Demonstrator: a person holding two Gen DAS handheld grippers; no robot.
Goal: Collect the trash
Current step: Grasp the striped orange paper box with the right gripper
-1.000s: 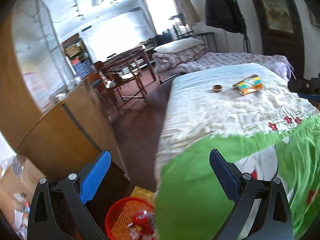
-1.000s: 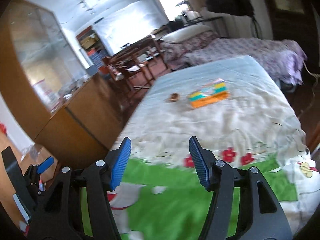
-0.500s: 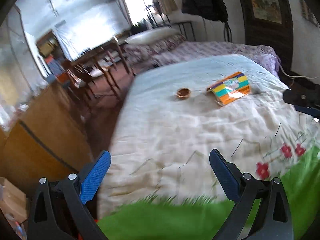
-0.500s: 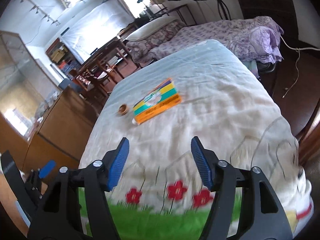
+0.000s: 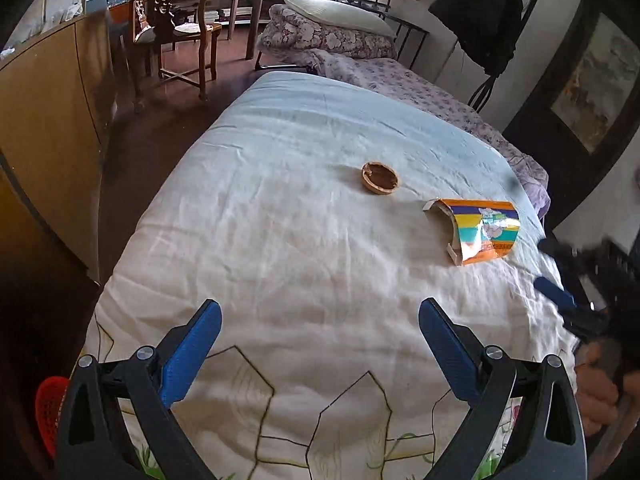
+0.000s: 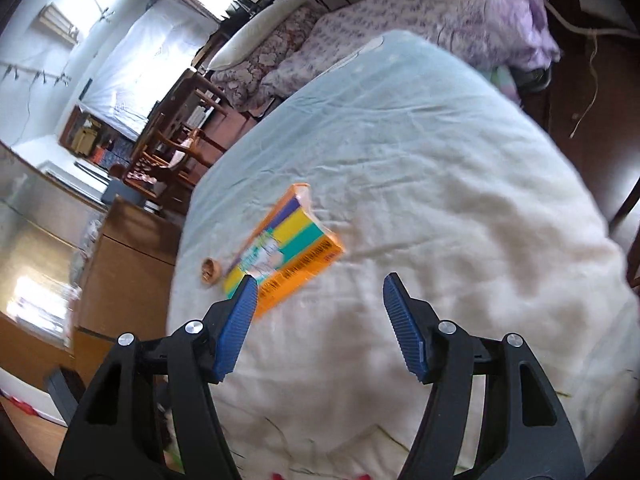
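Wrinkled white bedsheet (image 5: pixel 304 248), round brown shell (image 5: pixel 380 177) centre, torn striped cardboard box (image 5: pixel 478 230) right, left gripper (image 5: pixel 320 344) spread empty, right gripper (image 6: pixel 316 312) spread empty.

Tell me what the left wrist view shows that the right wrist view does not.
Left wrist only: the red basket at the lower left edge, a dark coat hanging, and the right gripper over the bed's right side.
Right wrist only: the cord on the floor.
Both: the striped carton, the small brown cup, both lying on the bedspread.
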